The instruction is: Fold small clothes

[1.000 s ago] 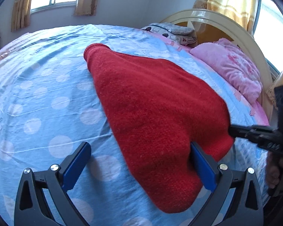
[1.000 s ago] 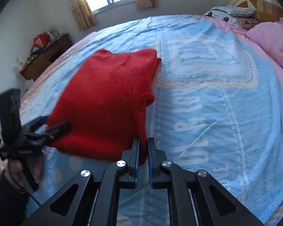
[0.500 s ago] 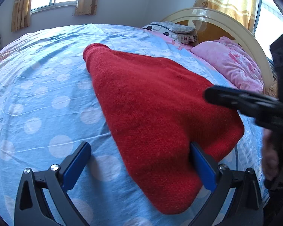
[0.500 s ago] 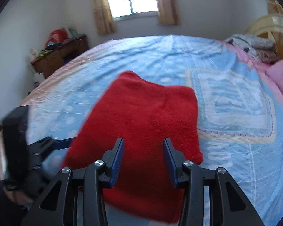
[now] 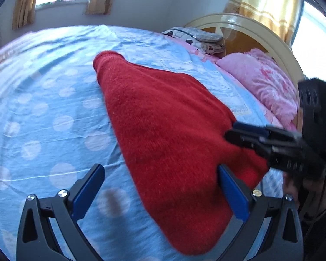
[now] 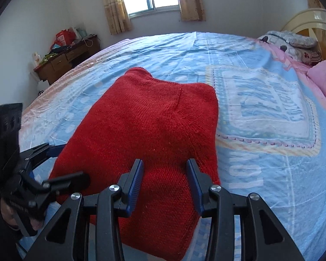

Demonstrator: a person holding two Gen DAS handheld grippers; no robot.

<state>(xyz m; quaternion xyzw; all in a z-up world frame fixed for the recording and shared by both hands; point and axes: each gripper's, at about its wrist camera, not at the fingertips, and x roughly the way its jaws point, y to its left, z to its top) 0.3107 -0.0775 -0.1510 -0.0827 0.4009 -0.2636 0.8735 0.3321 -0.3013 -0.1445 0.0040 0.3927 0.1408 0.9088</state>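
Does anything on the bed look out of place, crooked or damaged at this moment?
Nothing stands out. The red sweater lies folded flat on the blue bedsheet, with no tear or stain to see. Both the left gripper and the right gripper are open and hold nothing.

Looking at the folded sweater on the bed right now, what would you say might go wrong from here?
1. Both the left gripper and right gripper are open over the folded red knitted sweater; closing carelessly might snag only the top layer and undo the fold.
2. The sweater's near corner lies close to the edge of the blue polka-dot bedsheet; a pull toward the person could drag it off.
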